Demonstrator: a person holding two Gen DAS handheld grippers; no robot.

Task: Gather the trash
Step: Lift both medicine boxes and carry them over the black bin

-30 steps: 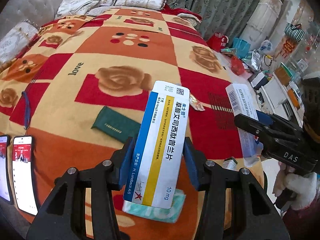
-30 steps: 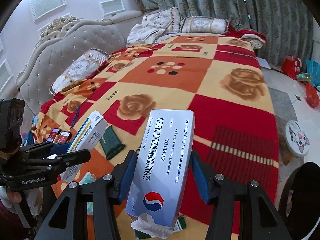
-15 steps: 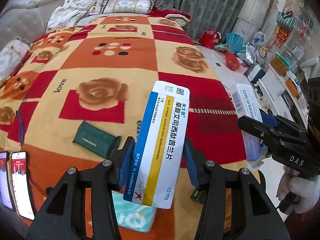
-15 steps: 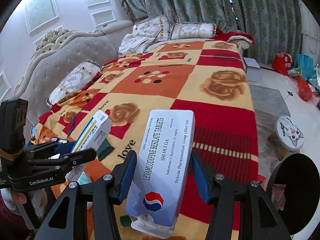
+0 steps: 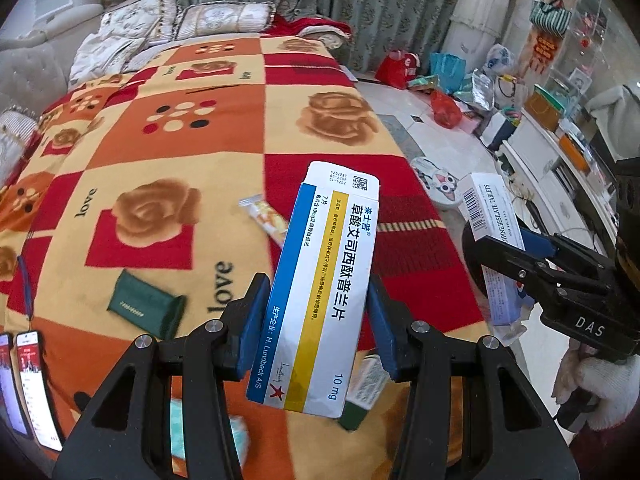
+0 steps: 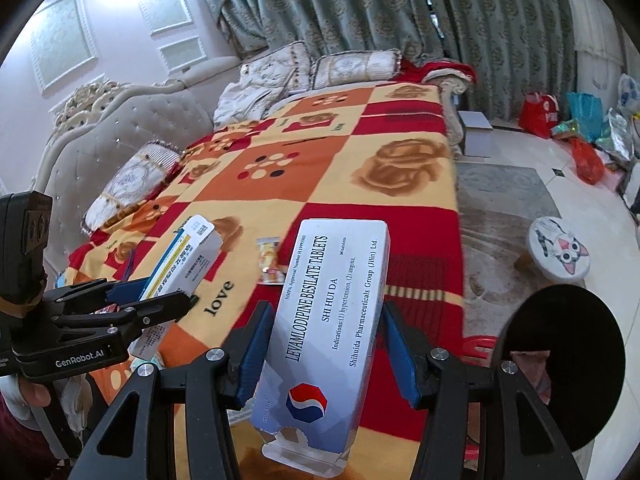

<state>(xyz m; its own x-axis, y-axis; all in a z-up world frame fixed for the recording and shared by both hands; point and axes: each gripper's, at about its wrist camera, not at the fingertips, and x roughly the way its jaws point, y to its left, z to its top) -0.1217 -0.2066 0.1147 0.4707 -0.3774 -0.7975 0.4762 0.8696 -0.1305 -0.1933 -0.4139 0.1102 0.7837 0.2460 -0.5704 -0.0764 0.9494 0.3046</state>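
While both hands drift sideways along the bed edge, the view has slid over the last second — the green pouch (image 5: 146, 306) and snack wrapper (image 5: 267, 216) now sit further in on the blanket (image 5: 208, 148), and the phones (image 5: 28, 384) are down at the far-left corner. Left gripper (image 5: 318, 312): jaws part-closed, pads clamped on the blue-yellow medicine box (image 5: 324, 292), held upright, clear of the blanket. Right gripper (image 6: 324, 350): same story, pinching the white tablet box (image 6: 332, 332), opening unchanged. Black bin (image 6: 560, 348) has come further into the right view, lower right, near the box but not under it. Likely carry-to-bin phase; two items collected, wrapper and pouch still on the bed.
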